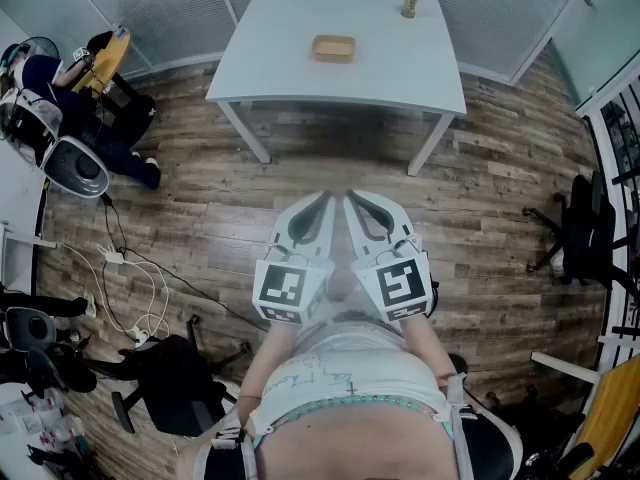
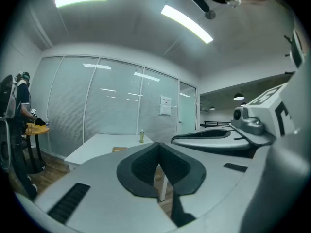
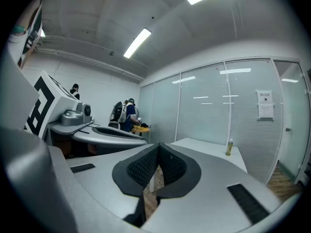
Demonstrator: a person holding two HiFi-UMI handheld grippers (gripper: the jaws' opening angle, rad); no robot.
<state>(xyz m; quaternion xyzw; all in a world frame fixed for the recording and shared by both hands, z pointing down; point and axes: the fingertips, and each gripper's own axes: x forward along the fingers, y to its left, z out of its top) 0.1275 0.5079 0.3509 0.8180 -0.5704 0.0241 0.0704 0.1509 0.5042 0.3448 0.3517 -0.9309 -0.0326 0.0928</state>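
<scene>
Two grippers, held side by side low in front of the person, out over the wood floor (image 1: 200, 198). The left gripper (image 1: 322, 200) has its jaws pressed together with nothing between them. Same deal with the right gripper (image 1: 353, 198): jaws closed up and empty. Well apart from both, straight ahead, there's a white surface (image 1: 290, 73). A small wooden tray (image 1: 333, 48) sits near its middle, and a drink bottle (image 1: 410, 0) stands upright near the far right corner, apart from the tray. Off to the left, another person (image 2: 23, 103) with a backpack stands by the glass wall.
</scene>
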